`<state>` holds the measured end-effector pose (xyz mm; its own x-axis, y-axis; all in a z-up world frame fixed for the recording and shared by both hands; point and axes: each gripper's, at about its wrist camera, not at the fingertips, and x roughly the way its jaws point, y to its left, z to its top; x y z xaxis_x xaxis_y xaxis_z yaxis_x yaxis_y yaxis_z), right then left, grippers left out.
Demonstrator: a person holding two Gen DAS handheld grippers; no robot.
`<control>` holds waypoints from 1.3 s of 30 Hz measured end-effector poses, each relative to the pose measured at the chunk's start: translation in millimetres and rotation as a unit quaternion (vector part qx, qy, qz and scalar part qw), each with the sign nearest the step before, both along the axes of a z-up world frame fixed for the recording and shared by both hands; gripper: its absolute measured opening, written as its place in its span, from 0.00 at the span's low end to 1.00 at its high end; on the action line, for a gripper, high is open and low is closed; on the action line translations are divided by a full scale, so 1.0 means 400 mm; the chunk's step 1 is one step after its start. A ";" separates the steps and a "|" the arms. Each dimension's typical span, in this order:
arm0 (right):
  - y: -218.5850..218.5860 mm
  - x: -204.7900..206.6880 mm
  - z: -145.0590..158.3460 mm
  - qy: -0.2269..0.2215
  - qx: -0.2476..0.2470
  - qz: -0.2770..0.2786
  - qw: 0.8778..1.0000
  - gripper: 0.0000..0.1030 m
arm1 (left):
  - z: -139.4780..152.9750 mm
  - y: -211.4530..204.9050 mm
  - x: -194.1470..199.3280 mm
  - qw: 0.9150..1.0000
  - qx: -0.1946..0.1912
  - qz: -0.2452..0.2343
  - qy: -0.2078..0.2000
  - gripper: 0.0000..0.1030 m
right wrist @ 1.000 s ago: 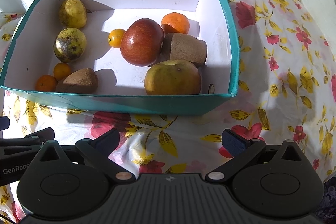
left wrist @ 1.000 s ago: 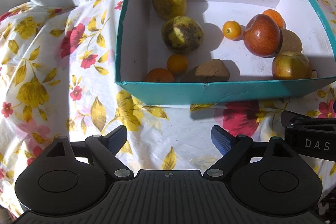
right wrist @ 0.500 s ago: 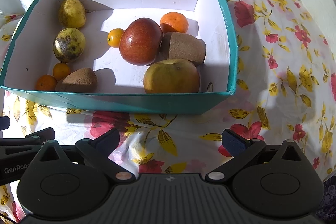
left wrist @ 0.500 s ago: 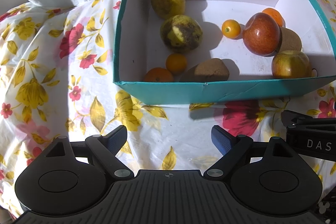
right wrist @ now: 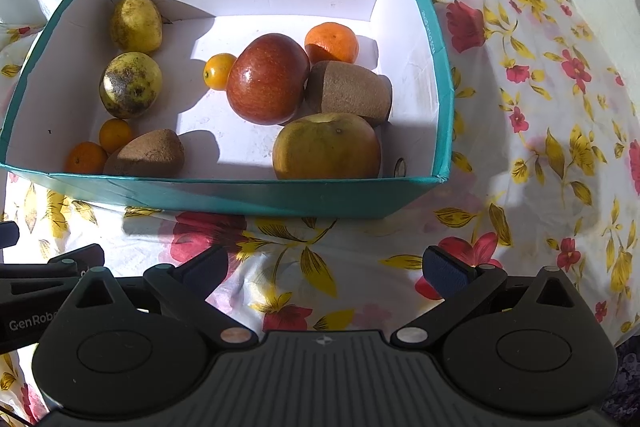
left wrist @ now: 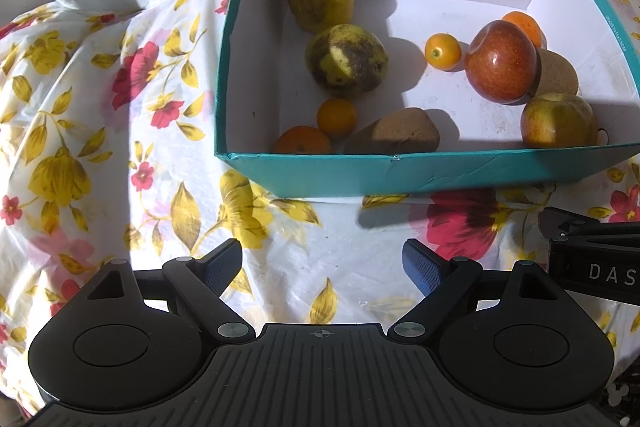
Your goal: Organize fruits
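Right, every fruit I can see sits in the teal box [right wrist: 224, 197]: red apple [right wrist: 267, 79] mid-floor against a kiwi [right wrist: 348, 89], green apple [right wrist: 326, 147] at the near wall, two yellow pears [left wrist: 346, 65] and small oranges [left wrist: 336, 117] along the left side. That fits sorting finished or fruit waiting to be regrouped; I can't tell. My left gripper [left wrist: 322, 265] and right gripper [right wrist: 326, 269] hover over the floral cloth [left wrist: 100, 131], fingers spread wide, empty, short of the box.
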<state>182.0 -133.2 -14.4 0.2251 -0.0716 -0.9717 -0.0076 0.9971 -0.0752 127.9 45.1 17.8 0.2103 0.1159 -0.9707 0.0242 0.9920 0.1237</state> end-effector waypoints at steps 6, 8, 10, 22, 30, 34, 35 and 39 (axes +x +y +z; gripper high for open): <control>0.002 0.003 -0.003 0.000 -0.002 0.001 1.000 1.00 | -0.003 0.001 0.002 1.000 0.000 0.000 0.002 0.89; 0.002 0.004 -0.003 0.001 -0.002 0.002 1.000 1.00 | -0.004 0.002 0.003 1.000 0.000 0.001 0.003 0.89; 0.002 0.005 -0.004 0.002 -0.002 0.002 1.000 1.00 | -0.005 0.003 0.004 1.000 -0.001 0.002 0.004 0.89; 0.005 0.009 -0.008 0.003 -0.003 0.004 1.000 1.00 | -0.010 0.002 0.007 1.000 -0.001 0.000 0.007 0.89; 0.001 0.008 -0.011 0.003 -0.002 0.002 1.000 1.00 | -0.011 0.003 0.006 1.000 0.000 -0.001 0.007 0.89; 0.001 0.008 -0.012 0.004 -0.001 0.002 1.000 1.00 | -0.013 0.003 0.005 1.000 0.000 -0.001 0.007 0.89; 0.001 0.008 -0.012 0.004 -0.002 0.002 1.000 1.00 | -0.012 0.003 0.006 1.000 0.000 -0.001 0.007 0.89; 0.000 0.007 -0.012 0.003 -0.002 0.002 1.000 1.00 | -0.013 0.004 0.005 1.000 0.000 -0.001 0.006 0.89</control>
